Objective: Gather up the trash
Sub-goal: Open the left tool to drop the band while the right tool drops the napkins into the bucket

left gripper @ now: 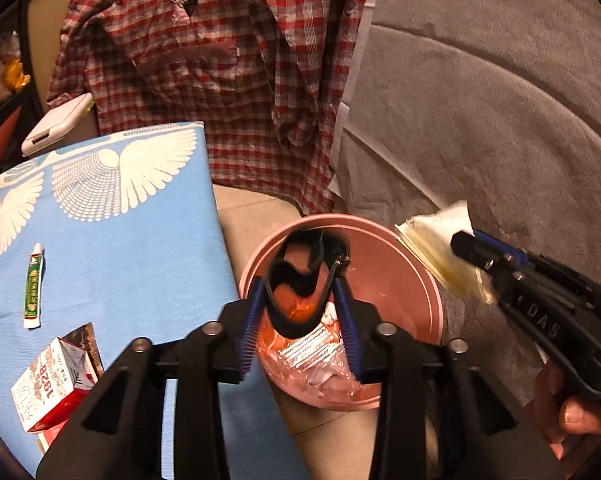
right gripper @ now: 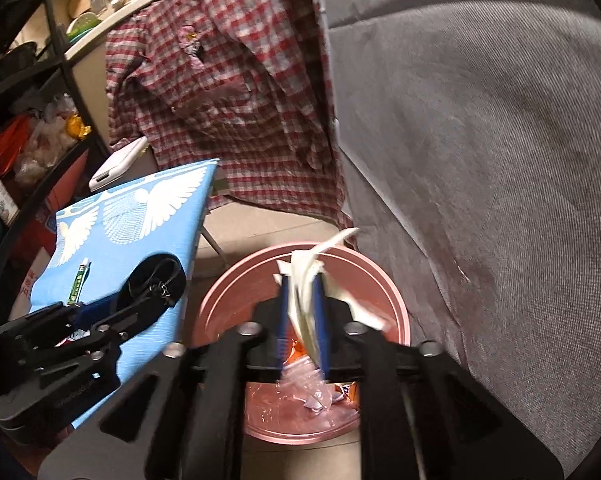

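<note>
Over the pink bin (left gripper: 428, 280), my left gripper (left gripper: 300, 300) has its fingers spread around a black strap (left gripper: 296, 280); my right gripper (right gripper: 303, 316) loosely brackets a crumpled tissue (right gripper: 306, 280).

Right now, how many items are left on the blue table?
2 visible: a small green tube mid-table and a red-and-white carton on the near edge, over a brown wrapper. The left tool blocks part of the table in the right view, so more may be hidden.

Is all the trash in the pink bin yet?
Not yet. Wrappers already lie in the pink bin. Over it, the left gripper has a black strap between its fingers, the right gripper a white tissue. A carton and small tube remain on the blue table.
</note>
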The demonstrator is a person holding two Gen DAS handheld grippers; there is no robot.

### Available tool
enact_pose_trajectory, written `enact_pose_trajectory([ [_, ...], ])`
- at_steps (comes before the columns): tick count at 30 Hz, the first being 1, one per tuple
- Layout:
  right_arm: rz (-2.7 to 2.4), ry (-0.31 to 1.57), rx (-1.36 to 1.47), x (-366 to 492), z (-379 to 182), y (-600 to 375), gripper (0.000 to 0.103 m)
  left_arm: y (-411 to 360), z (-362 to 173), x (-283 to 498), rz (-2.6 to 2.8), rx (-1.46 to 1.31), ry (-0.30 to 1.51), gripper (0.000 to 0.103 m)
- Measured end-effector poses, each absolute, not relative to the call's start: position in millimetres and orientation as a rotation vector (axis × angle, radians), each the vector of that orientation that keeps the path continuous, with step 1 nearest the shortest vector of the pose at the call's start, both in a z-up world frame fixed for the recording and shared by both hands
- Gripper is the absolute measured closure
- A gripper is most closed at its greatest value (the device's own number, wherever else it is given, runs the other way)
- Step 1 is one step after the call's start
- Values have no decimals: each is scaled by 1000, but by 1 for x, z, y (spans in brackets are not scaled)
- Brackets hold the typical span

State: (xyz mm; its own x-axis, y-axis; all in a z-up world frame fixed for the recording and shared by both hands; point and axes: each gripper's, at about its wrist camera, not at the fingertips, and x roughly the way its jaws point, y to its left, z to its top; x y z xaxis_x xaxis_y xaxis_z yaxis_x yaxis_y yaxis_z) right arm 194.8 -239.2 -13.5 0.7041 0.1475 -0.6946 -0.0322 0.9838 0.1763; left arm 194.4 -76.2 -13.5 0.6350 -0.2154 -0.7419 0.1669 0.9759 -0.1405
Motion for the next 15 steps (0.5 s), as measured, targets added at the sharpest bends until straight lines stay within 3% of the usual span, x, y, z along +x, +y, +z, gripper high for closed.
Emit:
enact_pose_trajectory([
  [2,90,778,151,194,-13,-241,66,-73,-10,193,-218,-72,847,66],
  [15,91,737,162,185,2,-232,66,-57,7,181,-226,-104,807,64],
])
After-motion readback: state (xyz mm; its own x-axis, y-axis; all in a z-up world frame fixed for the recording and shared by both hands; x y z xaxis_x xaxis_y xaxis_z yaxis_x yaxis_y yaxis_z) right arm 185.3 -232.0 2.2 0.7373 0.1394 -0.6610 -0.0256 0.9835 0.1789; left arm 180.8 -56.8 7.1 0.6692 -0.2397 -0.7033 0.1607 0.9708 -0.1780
